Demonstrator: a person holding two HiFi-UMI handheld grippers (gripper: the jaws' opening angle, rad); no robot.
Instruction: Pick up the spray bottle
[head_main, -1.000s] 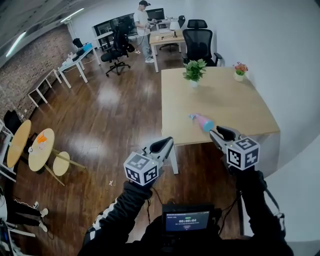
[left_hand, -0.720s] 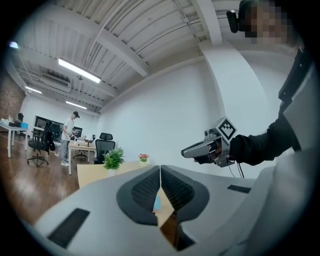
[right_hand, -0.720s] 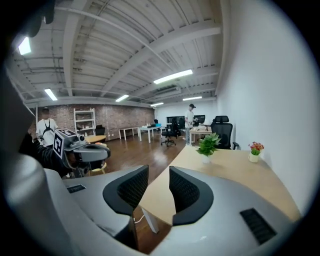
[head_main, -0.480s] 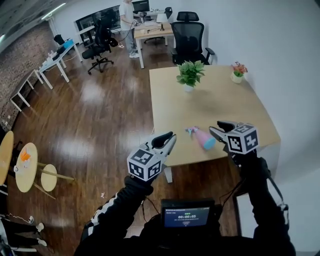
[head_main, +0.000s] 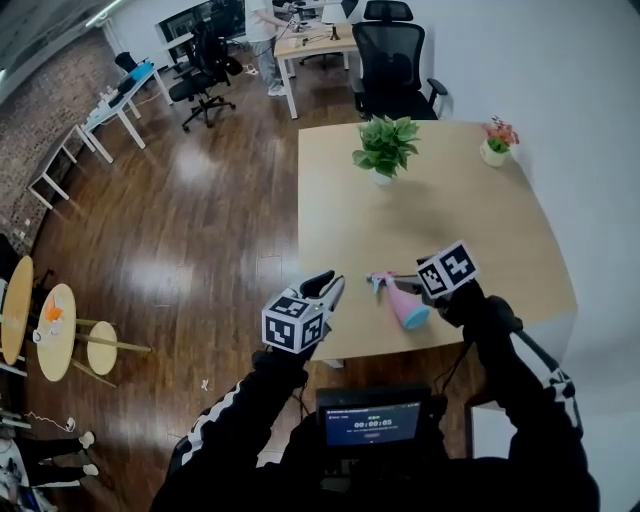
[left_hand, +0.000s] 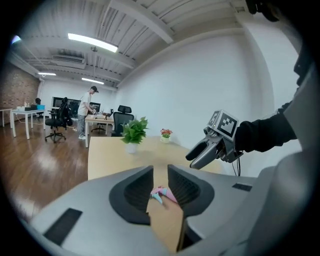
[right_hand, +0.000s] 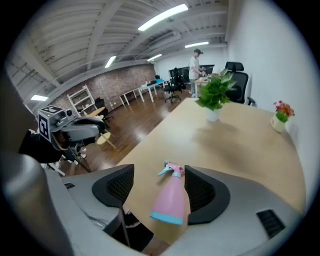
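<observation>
Come in a long way since a second ago: now right at the near edge of the bench (head_main: 450, 210), with the right gripper (right_hand: 160, 186) tipped down at the spray bottle (right_hand: 171, 200) lying on its side there. Opening its fingers wide, framing the bottle, not pinching yet. Same story for the left gripper (left_hand: 160, 187): opening, clamped on nothing, just off the bench edge. Probably only the squeeze left. Containers: white pot (head_main: 383, 178) holding a leafy plant (head_main: 386, 143), small pot (head_main: 491, 155) with flowers, both well back.
</observation>
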